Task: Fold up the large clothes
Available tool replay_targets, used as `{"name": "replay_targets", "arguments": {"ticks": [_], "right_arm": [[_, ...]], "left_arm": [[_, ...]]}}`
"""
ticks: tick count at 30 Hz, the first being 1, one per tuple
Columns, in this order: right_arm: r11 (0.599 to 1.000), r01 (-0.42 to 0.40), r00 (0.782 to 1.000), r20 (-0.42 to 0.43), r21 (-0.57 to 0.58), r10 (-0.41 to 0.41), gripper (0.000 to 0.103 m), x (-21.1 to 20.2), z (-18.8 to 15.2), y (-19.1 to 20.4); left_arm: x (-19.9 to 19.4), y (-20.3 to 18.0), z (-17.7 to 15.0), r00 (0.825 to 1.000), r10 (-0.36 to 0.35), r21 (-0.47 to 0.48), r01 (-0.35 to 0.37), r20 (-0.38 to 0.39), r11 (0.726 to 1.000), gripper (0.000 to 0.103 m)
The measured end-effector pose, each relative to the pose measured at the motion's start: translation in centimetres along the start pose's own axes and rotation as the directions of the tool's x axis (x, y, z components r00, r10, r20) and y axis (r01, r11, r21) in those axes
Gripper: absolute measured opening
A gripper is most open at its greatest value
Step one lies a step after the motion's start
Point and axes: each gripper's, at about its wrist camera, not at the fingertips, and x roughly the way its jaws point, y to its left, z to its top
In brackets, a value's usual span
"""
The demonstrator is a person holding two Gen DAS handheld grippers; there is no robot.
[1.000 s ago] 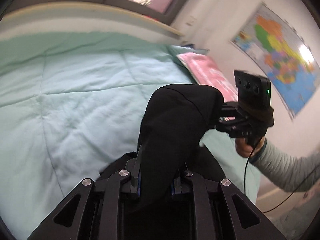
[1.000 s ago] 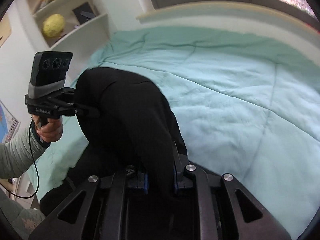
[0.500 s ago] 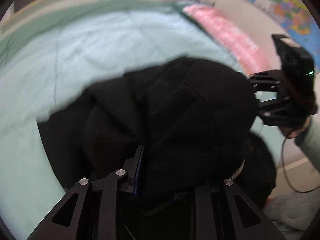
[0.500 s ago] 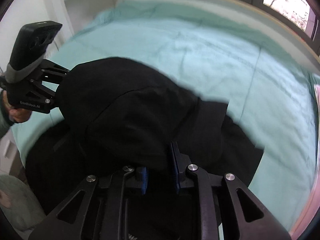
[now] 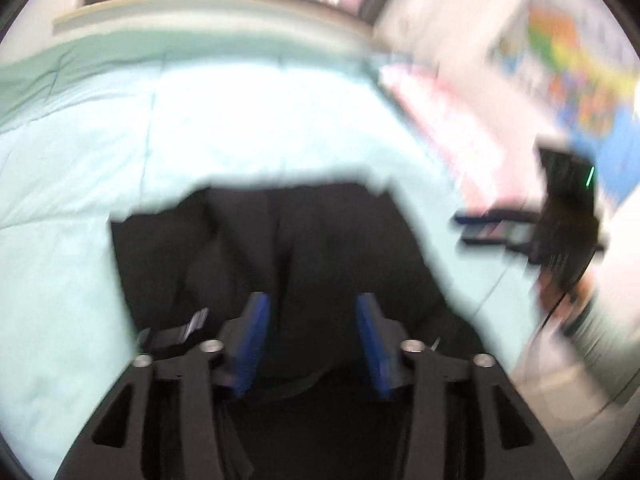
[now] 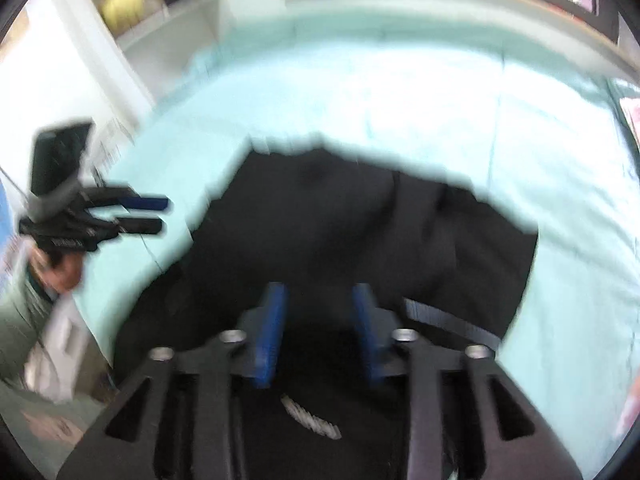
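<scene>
A large black garment (image 5: 288, 248) lies spread on the mint-green quilt (image 5: 200, 120) of a bed; it also shows in the right wrist view (image 6: 340, 232). My left gripper (image 5: 312, 320) is open and empty just above the garment's near edge. My right gripper (image 6: 318, 312) is open and empty above the same garment. Each gripper shows in the other's view: the right one (image 5: 480, 228) off to the right, the left one (image 6: 148, 214) off to the left, both open. Both views are motion-blurred.
A pink pillow (image 5: 440, 96) lies at the bed's right side under a wall map (image 5: 568, 64). White shelves (image 6: 152, 12) with a yellow ball stand left of the bed. A window ledge (image 5: 208, 4) runs along the far side.
Both grippers held the black garment raised a second ago. They swung it down onto the quilt, then opened and let go; the garment now lies flat.
</scene>
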Motion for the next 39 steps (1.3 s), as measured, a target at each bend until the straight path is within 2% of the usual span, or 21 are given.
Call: {"name": "replay_targets", "arguments": {"ticks": [1, 3, 5, 7, 9, 10, 11, 13, 16, 19, 22, 25, 26, 28, 29, 30, 32, 34, 37, 39], "right_arm": [[1.0, 0.003, 1.0, 0.024, 0.008, -0.003, 0.07, 0.1, 1.2, 0.0], [0.999, 0.003, 0.999, 0.034, 0.033, -0.004, 0.073, 1.7, 3.4, 0.4], [0.995, 0.06, 0.997, -0.046, 0.079, -0.057, 0.073, 6.4, 5.0, 0.4], [0.98, 0.159, 0.972, -0.195, 0.121, -0.134, 0.07, 11.3, 4.1, -0.6], [0.965, 0.223, 0.933, -0.318, 0.14, -0.17, 0.064, 15.6, 2.3, -1.9], [0.961, 0.229, 0.922, -0.352, 0.157, -0.162, 0.064, 17.1, 1.3, -1.7], [0.957, 0.226, 0.921, -0.359, 0.18, -0.15, 0.064, 18.1, 0.4, -2.3], [0.949, 0.226, 0.933, -0.329, 0.219, -0.147, 0.064, 18.4, -0.5, -2.6], [0.943, 0.246, 0.932, -0.321, 0.222, -0.168, 0.064, 17.7, -0.3, -2.3], [0.958, 0.197, 0.955, -0.261, 0.21, -0.139, 0.064, 15.3, 0.2, -1.2], [0.975, 0.12, 0.982, -0.167, 0.186, -0.089, 0.065, 10.3, 0.0, 1.1], [0.989, 0.081, 0.991, -0.117, 0.121, -0.067, 0.065, 6.8, -0.9, 3.7], [0.991, 0.077, 0.991, -0.115, 0.106, -0.064, 0.065, 7.2, -0.8, 4.8], [0.993, 0.098, 0.984, -0.157, 0.072, -0.086, 0.065, 8.1, -2.3, 5.1], [0.991, 0.119, 0.977, -0.183, 0.059, -0.106, 0.064, 9.0, -3.1, 4.1], [0.988, 0.147, 0.968, -0.215, 0.052, -0.132, 0.064, 10.3, -3.7, 4.1], [0.983, 0.162, 0.951, -0.281, 0.085, -0.133, 0.063, 13.0, -4.9, 3.1], [0.973, 0.173, 0.931, -0.349, 0.155, -0.11, 0.063, 15.7, -6.5, 1.4], [0.967, 0.187, 0.934, -0.338, 0.173, -0.12, 0.063, 15.9, -6.9, 1.4], [0.967, 0.191, 0.934, -0.336, 0.171, -0.125, 0.063, 15.2, -6.7, 1.6]], "left_arm": [[0.5, 0.5, 1.2, 0.999, -0.04, -0.051, 0.041, 0.024, 0.998, 0.06], [2.6, 1.7, 2.2, 0.996, -0.091, -0.13, 0.093, 0.017, 0.987, 0.06], [6.3, 3.7, 1.8, 0.996, -0.072, -0.227, 0.06, -0.045, 0.972, 0.06], [9.5, 5.6, 0.0, 0.991, -0.049, -0.283, 0.011, -0.127, 0.959, 0.06], [13.0, 7.3, -3.1, 0.972, 0.004, -0.296, -0.075, -0.235, 0.952, 0.06], [13.8, 7.5, -4.2, 0.969, 0.015, -0.289, -0.088, -0.246, 0.953, 0.06], [14.4, 7.5, -4.8, 0.969, 0.04, -0.264, -0.107, -0.245, 0.959, 0.06], [14.8, 7.2, -4.7, 0.965, 0.076, -0.241, -0.138, -0.249, 0.961, 0.06], [14.3, 7.0, -3.5, 0.963, 0.102, -0.228, -0.161, -0.248, 0.96, 0.06], [11.7, 6.2, -3.0, 0.976, 0.065, -0.227, -0.112, -0.208, 0.967, 0.06], [7.3, 4.5, -2.6, 0.991, 0.001, -0.198, -0.027, -0.131, 0.98, 0.06], [4.7, 2.3, -2.8, 0.994, -0.03, -0.136, 0.016, -0.101, 0.991, 0.06], [4.7, 1.8, -3.1, 0.994, -0.024, -0.125, 0.01, -0.108, 0.992, 0.06], [6.1, 1.8, -3.8, 0.986, 0.016, -0.121, -0.036, -0.164, 0.992, 0.06], [7.9, 2.4, -4.6, 0.975, 0.054, -0.132, -0.084, -0.213, 0.988, 0.06], [9.0, 2.8, -5.6, 0.966, 0.067, -0.152, -0.107, -0.249, 0.983, 0.06], [12.1, 4.8, -7.3, 0.942, 0.077, -0.213, -0.153, -0.327, 0.965, 0.059], [13.9, 5.7, -8.5, 0.932, 0.089, -0.244, -0.183, -0.351, 0.952, 0.059], [13.6, 4.9, -8.2, 0.925, 0.129, -0.216, -0.216, -0.357, 0.952, 0.059], [12.2, 3.9, -8.0, 0.93, 0.139, -0.184, -0.211, -0.34, 0.96, 0.059]]}}
